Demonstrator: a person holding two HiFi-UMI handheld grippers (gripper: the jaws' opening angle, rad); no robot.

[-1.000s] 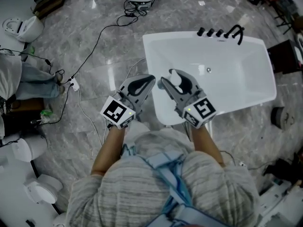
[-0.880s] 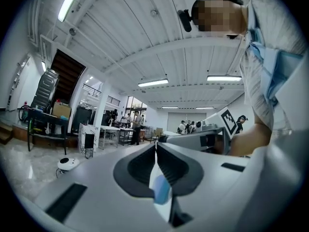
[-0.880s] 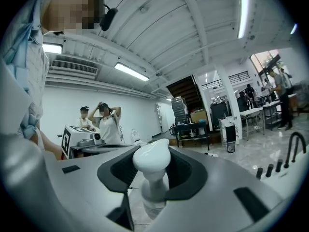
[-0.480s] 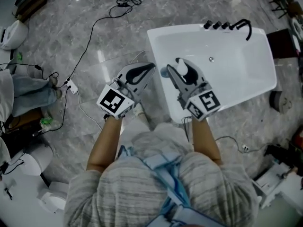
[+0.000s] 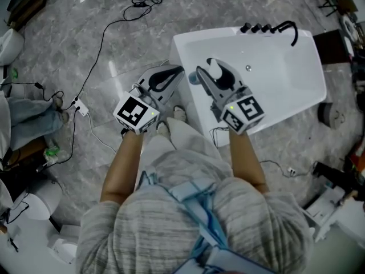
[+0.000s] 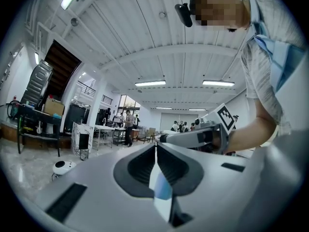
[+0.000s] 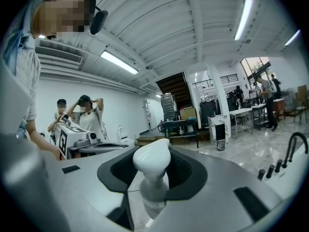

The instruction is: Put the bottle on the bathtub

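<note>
My right gripper (image 5: 206,73) is shut on a bottle with a white pump head (image 5: 217,71), held over the near left part of the white bathtub (image 5: 296,90). In the right gripper view the white pump head (image 7: 151,159) stands up between the jaws, its clear neck below it, gripper (image 7: 152,175). My left gripper (image 5: 169,76) is shut and holds nothing, over the floor just left of the tub's rim. In the left gripper view its jaws meet in a thin line, gripper (image 6: 156,151).
A black faucet set (image 5: 268,28) sits on the tub's far rim. Cables (image 5: 94,53) and a power strip (image 5: 80,106) lie on the marble floor at left. White toilets (image 5: 7,39) stand at the left edge. Other people (image 7: 84,110) stand farther off.
The view has shifted so the tub sits higher and nearer; both grippers stay side by side, with the right one and its bottle a little farther over the tub.
</note>
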